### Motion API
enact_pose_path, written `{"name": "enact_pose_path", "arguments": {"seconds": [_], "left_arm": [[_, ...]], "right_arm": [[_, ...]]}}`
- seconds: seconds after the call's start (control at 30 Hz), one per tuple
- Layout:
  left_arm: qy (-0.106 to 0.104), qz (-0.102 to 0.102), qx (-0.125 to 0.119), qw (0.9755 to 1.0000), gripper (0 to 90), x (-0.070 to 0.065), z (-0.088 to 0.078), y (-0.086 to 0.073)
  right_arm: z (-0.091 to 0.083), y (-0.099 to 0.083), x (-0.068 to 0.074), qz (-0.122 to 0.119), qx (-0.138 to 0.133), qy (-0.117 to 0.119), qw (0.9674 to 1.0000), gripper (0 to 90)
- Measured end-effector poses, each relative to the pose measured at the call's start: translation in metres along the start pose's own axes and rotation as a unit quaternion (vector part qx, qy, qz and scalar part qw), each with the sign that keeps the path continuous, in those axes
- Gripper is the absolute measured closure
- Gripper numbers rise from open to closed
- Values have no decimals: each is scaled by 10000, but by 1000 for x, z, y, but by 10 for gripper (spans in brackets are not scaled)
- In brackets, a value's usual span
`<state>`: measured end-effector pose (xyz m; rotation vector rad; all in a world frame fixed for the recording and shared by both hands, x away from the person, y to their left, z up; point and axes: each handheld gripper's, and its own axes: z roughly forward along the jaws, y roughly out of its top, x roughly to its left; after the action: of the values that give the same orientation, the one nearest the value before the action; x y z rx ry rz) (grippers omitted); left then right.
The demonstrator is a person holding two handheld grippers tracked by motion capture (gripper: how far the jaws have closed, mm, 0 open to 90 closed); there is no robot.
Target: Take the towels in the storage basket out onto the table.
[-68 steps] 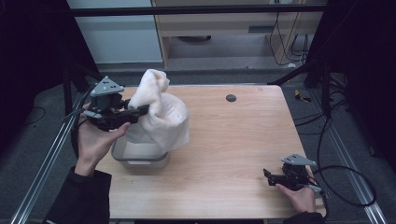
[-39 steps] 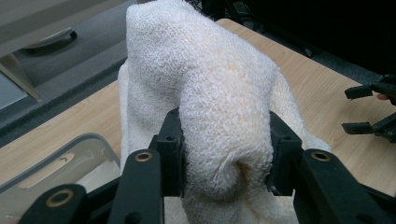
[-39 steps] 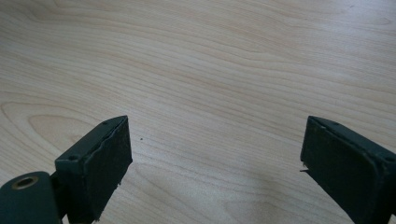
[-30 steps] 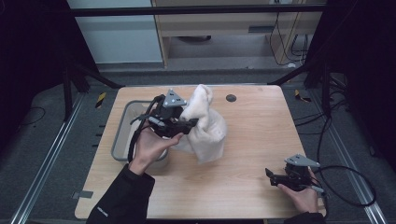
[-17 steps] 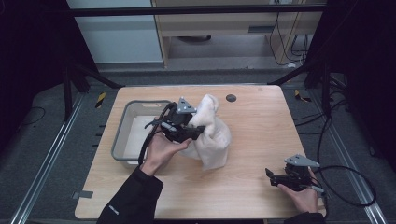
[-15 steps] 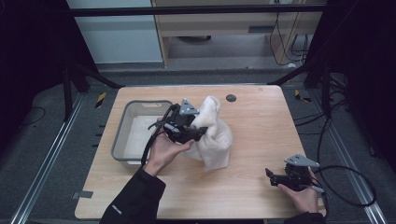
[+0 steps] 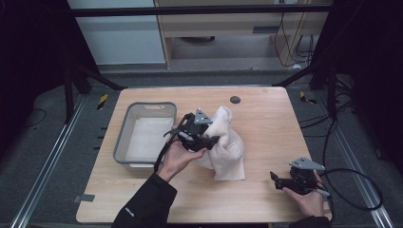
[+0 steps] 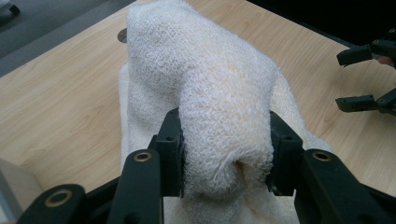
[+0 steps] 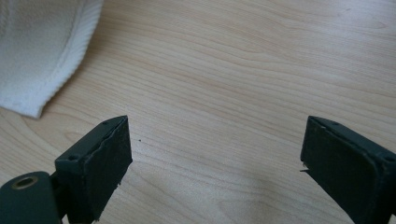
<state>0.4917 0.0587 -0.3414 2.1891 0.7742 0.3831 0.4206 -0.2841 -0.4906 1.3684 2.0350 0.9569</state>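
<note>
- My left gripper (image 7: 212, 140) is clamping a thick bunched fold of the white towel (image 7: 227, 147); both pads pressing into it, seen close in left gripper view (image 8: 224, 144).
- Towel's lower end is resting on the wooden table (image 7: 266, 114), approx mid-table, just right of the grey bin (image 7: 124, 137).
- My right gripper (image 7: 278, 179) is sitting near the table's front right edge, jaws wide, w/ nothing btwn them.
- Towel's hem (image 9: 46, 60) is lying well apart from it.

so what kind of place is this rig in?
Likely a lab or data-collection workspace: a bare wooden table ringed by a dark metal frame, loose cables on the floor, and office-style cabinets behind.
</note>
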Motion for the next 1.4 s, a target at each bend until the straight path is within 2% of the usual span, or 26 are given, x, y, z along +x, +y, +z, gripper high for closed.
{"name": "enact_pose_path", "arguments": {"seconds": [0.37, 0.77, 1.13, 1.23, 1.4], "left_arm": [[-146, 3, 298, 9994, 560, -6, 31, -15], [-98, -25, 510, 9986, 523, -3, 48, -34], [-95, -14, 494, 9987, 438, 0, 48, -44], [-55, 99, 470, 9988, 393, -2, 47, -44], [-3, 176, 387, 9991, 329, -3, 42, -45]], "right_arm": [[0, -2, -1, 39, 17, 2, 10000, 87], [1, -3, -2, 35, 30, -8, 10000, 86], [2, -3, -1, -22, 52, -10, 10000, 83], [2, -4, -1, -14, 74, 2, 10000, 82], [2, -4, -2, -11, 54, 0, 10000, 81]]}}
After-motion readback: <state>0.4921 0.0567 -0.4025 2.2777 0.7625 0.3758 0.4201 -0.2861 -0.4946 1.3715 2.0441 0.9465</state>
